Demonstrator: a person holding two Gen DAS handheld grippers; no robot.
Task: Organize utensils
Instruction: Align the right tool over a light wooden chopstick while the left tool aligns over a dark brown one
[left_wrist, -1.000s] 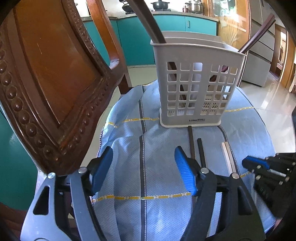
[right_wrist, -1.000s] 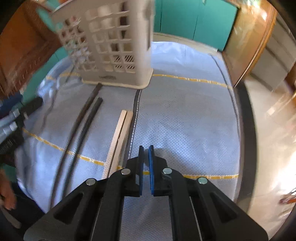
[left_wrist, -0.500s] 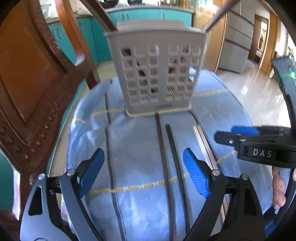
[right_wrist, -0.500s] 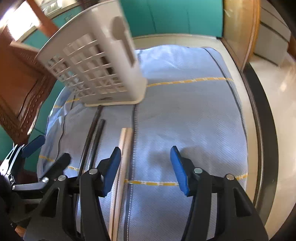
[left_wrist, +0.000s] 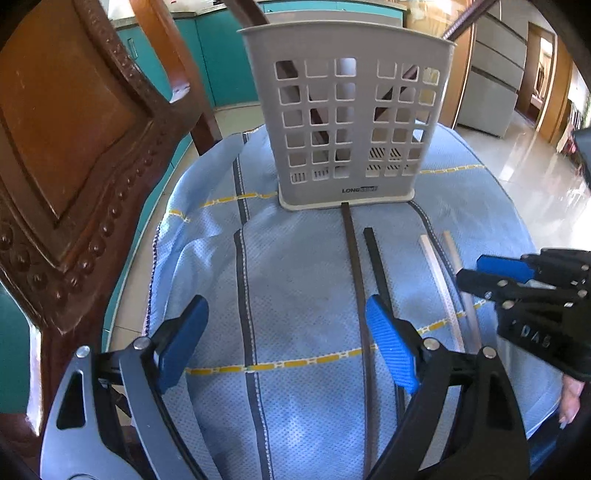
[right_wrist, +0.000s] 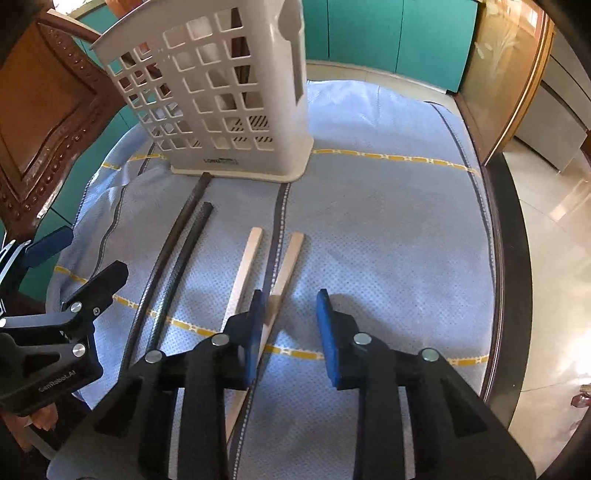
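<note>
A pale slotted utensil basket (left_wrist: 347, 122) (right_wrist: 221, 92) stands on the blue cloth with dark handles leaning out of it. In front of it lie two dark chopsticks (left_wrist: 356, 258) (right_wrist: 177, 240) and two light wooden chopsticks (left_wrist: 437, 273) (right_wrist: 245, 269), spread apart. My left gripper (left_wrist: 286, 339) (right_wrist: 74, 266) is open wide above the cloth. One dark chopstick runs just inside its right pad, untouched. My right gripper (right_wrist: 291, 325) (left_wrist: 471, 269) points down with its jaws closing. The right-hand light chopstick (right_wrist: 288, 266) lies between them beside the left pad, not pinched.
A carved wooden chair back (left_wrist: 74, 147) (right_wrist: 40, 122) rises close on the left. The cloth-covered table's edge (right_wrist: 498, 295) drops to a shiny floor on the right. Teal cabinets (right_wrist: 369, 37) stand behind. A hand (left_wrist: 570, 402) shows at the lower right.
My right gripper went from shut to wide, then narrowed over the light chopsticks, which now lie apart. The left gripper opened a little wider and swung over the dark chopsticks.
</note>
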